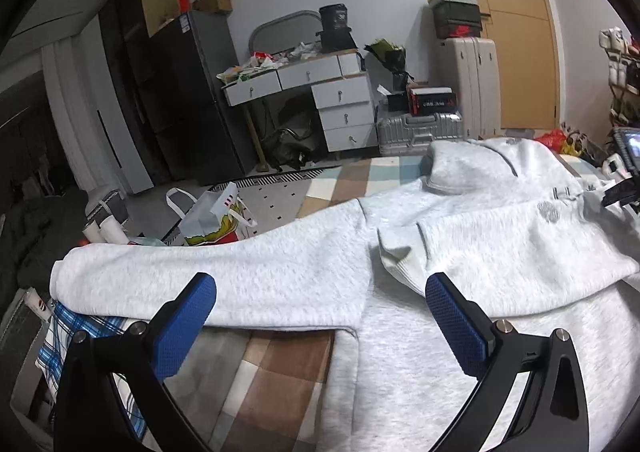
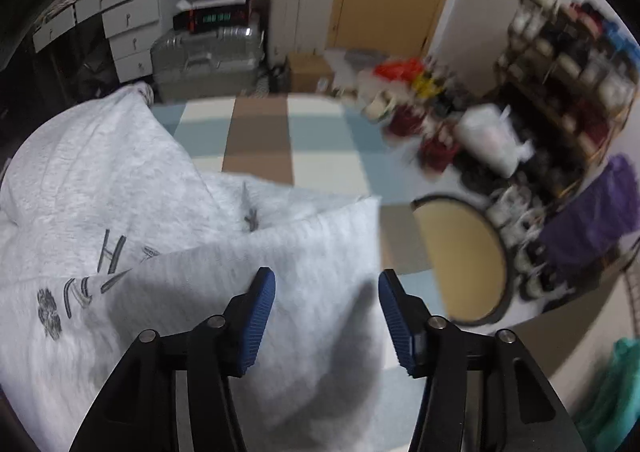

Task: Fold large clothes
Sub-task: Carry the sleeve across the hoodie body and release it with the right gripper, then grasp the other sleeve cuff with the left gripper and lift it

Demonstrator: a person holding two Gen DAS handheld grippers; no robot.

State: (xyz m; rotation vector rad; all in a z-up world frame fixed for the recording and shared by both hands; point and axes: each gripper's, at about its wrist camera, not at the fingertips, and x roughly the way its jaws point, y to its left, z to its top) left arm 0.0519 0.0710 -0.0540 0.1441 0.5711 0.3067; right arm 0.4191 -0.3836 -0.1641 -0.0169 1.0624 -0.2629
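Note:
A light grey hoodie lies spread on a checked bedcover. One sleeve stretches out to the left, and the other is folded across the chest. My left gripper hovers over the sleeve and body, open, with nothing between its blue pads. In the right wrist view the hoodie shows its printed letters and a folded sleeve end. My right gripper stands above that sleeve end, open, and its pads do not press on the cloth.
A blue plaid cloth hangs at the bed's left edge. Beyond the bed stand a white desk with drawers, suitcases and a paper bag. To the right are a round stool and a shoe rack.

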